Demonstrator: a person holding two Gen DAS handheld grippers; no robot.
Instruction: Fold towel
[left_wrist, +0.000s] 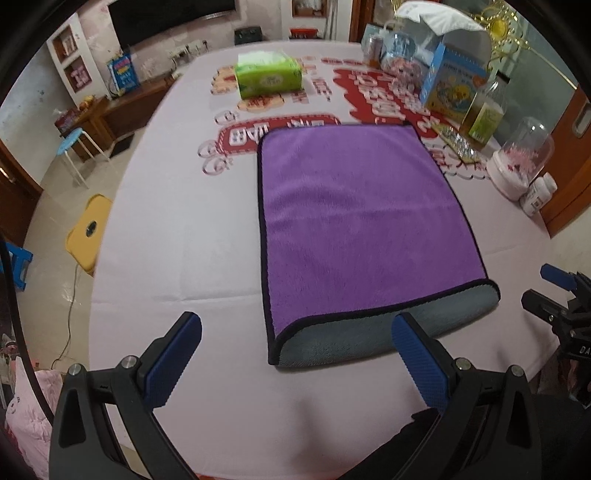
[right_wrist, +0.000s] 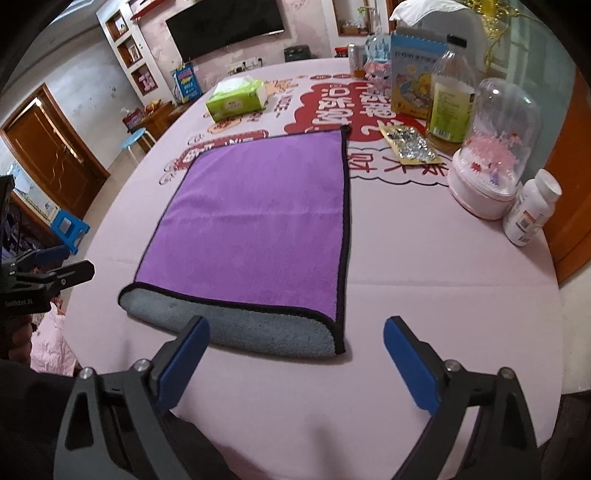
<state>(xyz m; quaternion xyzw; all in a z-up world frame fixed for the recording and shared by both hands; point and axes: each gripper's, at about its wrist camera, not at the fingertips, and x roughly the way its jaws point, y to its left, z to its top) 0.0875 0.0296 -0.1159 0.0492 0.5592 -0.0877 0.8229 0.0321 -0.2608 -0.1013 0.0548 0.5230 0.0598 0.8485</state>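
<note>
A purple towel (left_wrist: 365, 218) with a black hem lies flat on the pale pink tablecloth, its near edge curled over to show the grey underside (left_wrist: 388, 332). It also shows in the right wrist view (right_wrist: 258, 218), with the grey fold (right_wrist: 251, 328) nearest me. My left gripper (left_wrist: 295, 332) is open and empty, just short of the towel's near left corner. My right gripper (right_wrist: 295, 336) is open and empty, just short of the near right corner. The right gripper also shows at the right edge of the left wrist view (left_wrist: 554, 295).
A green tissue box (left_wrist: 267, 75) stands at the far side. Along the right stand a blue box (right_wrist: 413, 74), a plastic bottle (right_wrist: 448, 96), a foil packet (right_wrist: 410, 146), a pink glass dome (right_wrist: 491, 158) and a white pill bottle (right_wrist: 532, 206). Stools stand left of the table.
</note>
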